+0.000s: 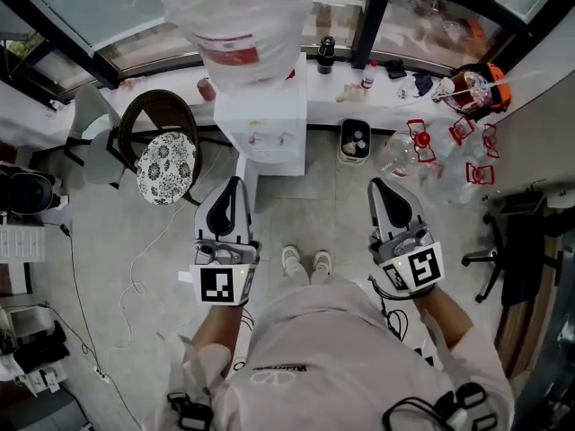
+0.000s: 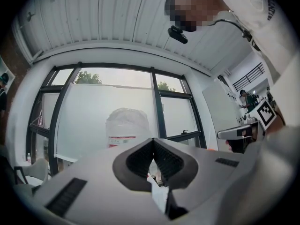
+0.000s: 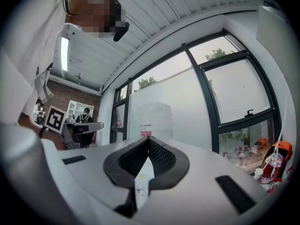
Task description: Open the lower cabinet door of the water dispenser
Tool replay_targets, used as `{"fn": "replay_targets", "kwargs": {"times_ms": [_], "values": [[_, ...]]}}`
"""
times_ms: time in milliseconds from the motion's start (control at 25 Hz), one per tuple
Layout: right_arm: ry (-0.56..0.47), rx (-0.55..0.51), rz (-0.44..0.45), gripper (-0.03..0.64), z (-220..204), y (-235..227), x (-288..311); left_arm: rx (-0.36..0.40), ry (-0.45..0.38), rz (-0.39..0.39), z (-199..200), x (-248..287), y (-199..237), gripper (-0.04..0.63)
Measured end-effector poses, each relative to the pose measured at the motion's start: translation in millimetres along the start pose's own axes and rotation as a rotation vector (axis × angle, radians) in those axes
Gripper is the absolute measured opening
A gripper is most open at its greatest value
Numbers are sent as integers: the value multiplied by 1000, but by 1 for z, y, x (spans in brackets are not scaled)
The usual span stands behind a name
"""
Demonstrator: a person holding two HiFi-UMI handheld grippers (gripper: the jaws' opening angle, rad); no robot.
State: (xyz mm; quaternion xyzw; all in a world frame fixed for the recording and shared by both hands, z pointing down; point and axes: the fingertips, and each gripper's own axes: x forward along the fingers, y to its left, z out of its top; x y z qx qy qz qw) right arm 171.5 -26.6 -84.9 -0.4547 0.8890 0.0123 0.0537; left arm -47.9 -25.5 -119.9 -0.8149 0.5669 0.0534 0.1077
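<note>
The white water dispenser (image 1: 261, 122) stands against the window wall, with a plastic-wrapped bottle (image 1: 237, 14) on top. From this steep head view its lower cabinet door is hidden under the top. My left gripper (image 1: 235, 187) is held just in front of the dispenser's left side, jaws shut and empty. My right gripper (image 1: 381, 188) hovers over bare floor to the dispenser's right, also shut and empty. In the left gripper view the closed left gripper (image 2: 152, 142) points at the bottle (image 2: 126, 125). The right gripper view shows the closed right gripper (image 3: 149, 140) below the bottle (image 3: 152, 118).
A chair with a patterned cushion (image 1: 167, 163) stands left of the dispenser. To its right are a small bin (image 1: 356, 140) and clear empty bottles (image 1: 404, 155). An office chair (image 1: 526, 241) is at the far right. A cable (image 1: 135, 268) lies on the floor, and the person's shoes (image 1: 305, 263) are between the grippers.
</note>
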Motion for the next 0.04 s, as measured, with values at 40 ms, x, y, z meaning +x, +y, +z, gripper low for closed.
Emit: {"fn": "replay_targets", "kwargs": {"times_ms": [40], "values": [[-1, -1, 1, 15, 0, 0, 0, 0, -1, 0, 0, 0, 0, 3]]}}
